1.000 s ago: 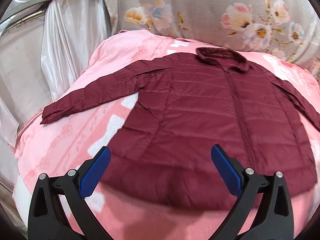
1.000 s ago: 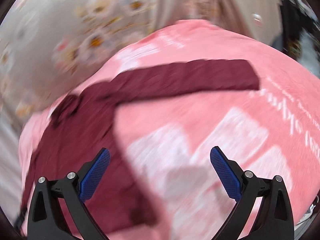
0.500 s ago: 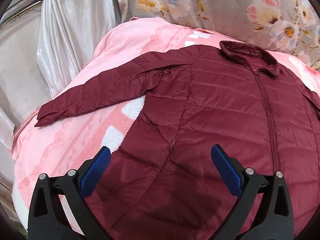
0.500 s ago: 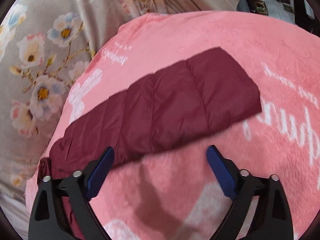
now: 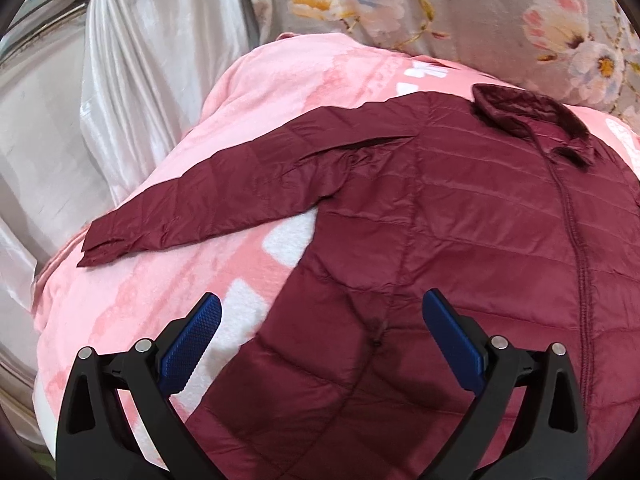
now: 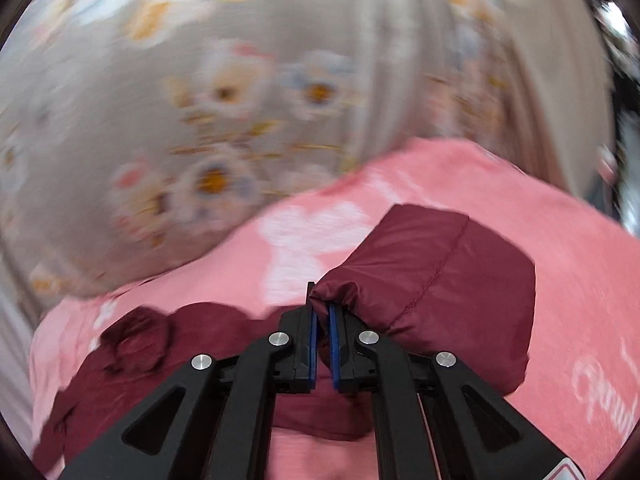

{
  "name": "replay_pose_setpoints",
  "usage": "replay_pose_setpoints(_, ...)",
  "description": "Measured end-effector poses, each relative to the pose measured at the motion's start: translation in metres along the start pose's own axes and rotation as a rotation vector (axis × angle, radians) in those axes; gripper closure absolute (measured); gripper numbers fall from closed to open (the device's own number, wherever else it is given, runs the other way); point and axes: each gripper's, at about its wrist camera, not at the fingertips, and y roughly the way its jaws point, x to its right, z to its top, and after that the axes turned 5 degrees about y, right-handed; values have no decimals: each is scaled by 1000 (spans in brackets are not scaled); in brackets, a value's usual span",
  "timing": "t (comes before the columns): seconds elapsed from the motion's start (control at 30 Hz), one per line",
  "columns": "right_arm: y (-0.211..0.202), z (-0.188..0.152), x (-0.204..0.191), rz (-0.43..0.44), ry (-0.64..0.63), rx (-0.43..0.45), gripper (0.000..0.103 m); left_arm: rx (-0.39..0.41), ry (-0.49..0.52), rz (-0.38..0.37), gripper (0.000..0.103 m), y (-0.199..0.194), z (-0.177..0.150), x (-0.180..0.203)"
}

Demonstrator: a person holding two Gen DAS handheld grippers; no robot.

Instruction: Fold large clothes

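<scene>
A dark red quilted jacket (image 5: 460, 220) lies front up on a pink blanket (image 5: 140, 300), collar (image 5: 528, 116) at the far side. One sleeve (image 5: 224, 196) stretches out to the left. My left gripper (image 5: 320, 300) hangs open above the jacket's lower left side, nothing between its pads. In the right wrist view my right gripper (image 6: 322, 308) is closing its jaws, and the cuff end of the other sleeve (image 6: 452, 272) is pinched between the blue pads and raised off the blanket (image 6: 580, 280). The collar (image 6: 136, 336) shows at lower left there.
A grey floral cloth (image 5: 460, 12) rises behind the bed. White satin curtains (image 5: 120, 92) hang at the left, close to the blanket's rounded left edge. The right wrist view is blurred by motion.
My right gripper went from wide open over the flat sleeve to closed on its cuff and lifted it. The left gripper slid left over the jacket and stayed open.
</scene>
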Motion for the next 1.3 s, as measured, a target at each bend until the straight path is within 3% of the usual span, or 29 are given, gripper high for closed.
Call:
replay_pose_setpoints(0.1,3,-15,-72,141,-142,-36,98,-9,-13,3,5,2,-3,-7)
replay_pose_setpoints(0.17,11,-40,-124,245,-238,-97,98,-16,-24,-2,5,3,-6,-12)
replay_pose_setpoints(0.3,30,-98,-192,363,-352,-233,98,-24,-30,-15,5,6,-9,-17)
replay_pose_setpoints(0.57,50,-192,-253,423,-502,-436,96,-35,-37,-54,5,13,-12,-19)
replay_pose_setpoints(0.7,58,-218,-265,414,-558,-515,86,-45,-62,-79,5,17,-13,-23)
replay_pose_setpoints(0.73,58,-223,-268,413,-570,-525,80,-48,-68,-84,5,19,-13,-24)
replay_pose_setpoints(0.87,45,-222,-267,444,-556,-505,52,-61,-95,-92,5,23,-13,-32)
replay_pose_setpoints(1.03,50,-193,-255,426,-452,-471,48,-61,-137,-81,5,25,-15,-47)
replay_pose_setpoints(1.13,46,-183,-269,417,-452,-434,46,-53,-156,-71,5,23,-16,-56)
replay_pose_setpoints(1.2,22,-191,-300,496,-576,-402,46,-51,-165,-64,5,22,-17,-61)
replay_pose_setpoints(1.3,-3,-219,-330,517,-794,-347,47,-56,-175,-51,5,21,-20,-70)
